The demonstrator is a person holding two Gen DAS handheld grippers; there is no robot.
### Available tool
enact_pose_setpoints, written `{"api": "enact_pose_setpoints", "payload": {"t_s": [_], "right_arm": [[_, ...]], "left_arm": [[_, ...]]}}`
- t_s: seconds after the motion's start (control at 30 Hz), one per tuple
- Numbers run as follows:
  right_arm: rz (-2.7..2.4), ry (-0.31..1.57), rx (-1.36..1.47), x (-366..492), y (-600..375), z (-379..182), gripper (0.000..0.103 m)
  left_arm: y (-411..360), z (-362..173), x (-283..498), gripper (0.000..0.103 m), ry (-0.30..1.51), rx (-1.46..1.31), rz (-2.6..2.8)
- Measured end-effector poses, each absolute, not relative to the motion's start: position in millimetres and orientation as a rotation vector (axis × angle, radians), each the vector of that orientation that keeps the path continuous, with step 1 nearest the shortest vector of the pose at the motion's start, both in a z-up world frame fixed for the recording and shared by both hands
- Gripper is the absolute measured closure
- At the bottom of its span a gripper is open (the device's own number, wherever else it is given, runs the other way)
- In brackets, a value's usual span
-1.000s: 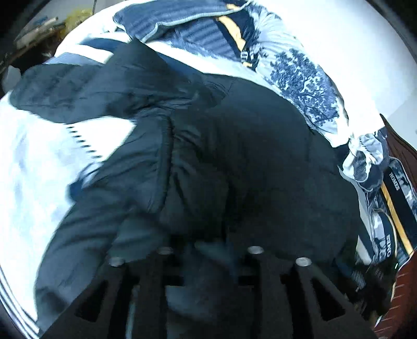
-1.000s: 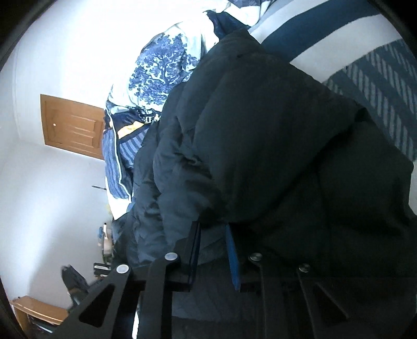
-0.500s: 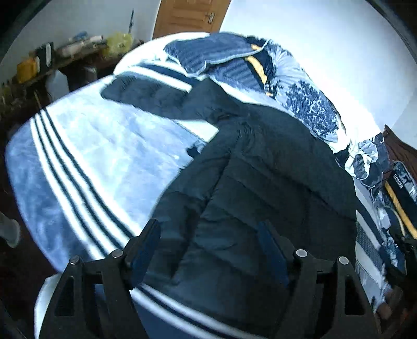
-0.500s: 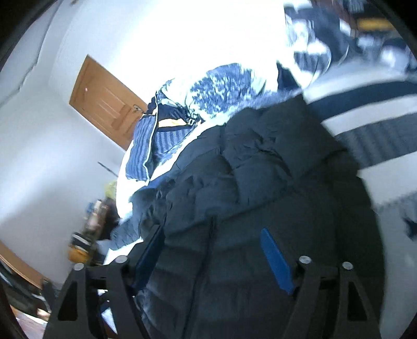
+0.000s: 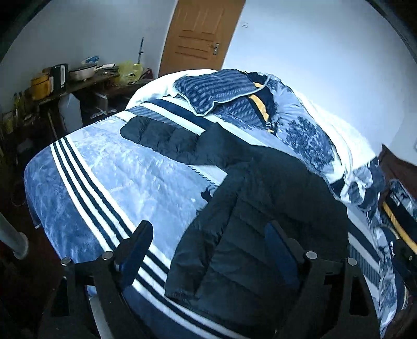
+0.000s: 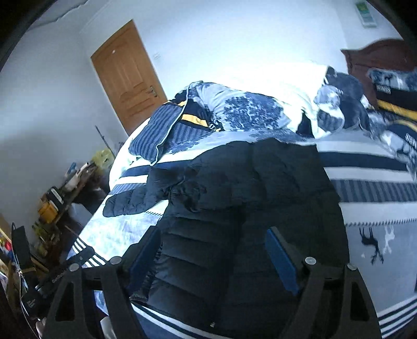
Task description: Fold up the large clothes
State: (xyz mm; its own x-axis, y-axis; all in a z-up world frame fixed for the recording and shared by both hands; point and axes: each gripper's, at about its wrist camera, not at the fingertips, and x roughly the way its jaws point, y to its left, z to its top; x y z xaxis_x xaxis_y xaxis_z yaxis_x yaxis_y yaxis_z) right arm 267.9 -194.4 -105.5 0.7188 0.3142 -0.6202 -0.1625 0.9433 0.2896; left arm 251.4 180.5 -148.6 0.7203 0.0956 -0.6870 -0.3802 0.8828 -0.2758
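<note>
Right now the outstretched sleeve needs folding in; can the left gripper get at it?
Probably yes. The left gripper is open and empty, and the sleeve lies flat on the striped blanket with nothing on it or in between.

Pillow [image 6: 391, 91] lettering: I make out roughly "HOMES", white on a dark band.
Wall sign [image 6: 366, 13]: too small for me to read.

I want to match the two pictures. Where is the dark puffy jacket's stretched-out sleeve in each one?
Left wrist view: the dark puffy quilted jacket's sleeve lies upper left of centre, reaching towards the cluttered table.
Right wrist view: the sleeve lies at middle left, pointing left.
Shared landmark: the brown wooden door, beyond the bed in both.
</note>
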Motion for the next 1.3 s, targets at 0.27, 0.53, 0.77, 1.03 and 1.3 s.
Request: {"api": "enact_pose_setpoints", "payload": {"t_s": [0.27,0.53,0.77,1.03,1.3], "right_arm": [[0.349,0.763,0.195,327.3,-141.2,-106.9,0.018],[0.441,0.865,0.175,388.9,-91.5,-140.1,0.018],[0.417,0.945,0.189,403.7,-88.7,-195.0,0.018],[0.381,1.009,0.239,399.0,-115.1,-232.3,0.018],[0.367,0.991,0.292,390.9,-139.1,-231.7,0.018]], "left_arm": [[244.1,-177.3,320.4,0.014,0.733,-0.594,0.250],[327.2,-246.1,415.1,0.014,0.807,-0.845,0.297],[440.1,-289.2,476.0,0.014,0.793,-0.979,0.498],[479.3,-320.2,547.1,0.087,0.862,-0.886,0.513],[363.4,-173.0,508.8,0.096,0.552,-0.518,0.336]]}}
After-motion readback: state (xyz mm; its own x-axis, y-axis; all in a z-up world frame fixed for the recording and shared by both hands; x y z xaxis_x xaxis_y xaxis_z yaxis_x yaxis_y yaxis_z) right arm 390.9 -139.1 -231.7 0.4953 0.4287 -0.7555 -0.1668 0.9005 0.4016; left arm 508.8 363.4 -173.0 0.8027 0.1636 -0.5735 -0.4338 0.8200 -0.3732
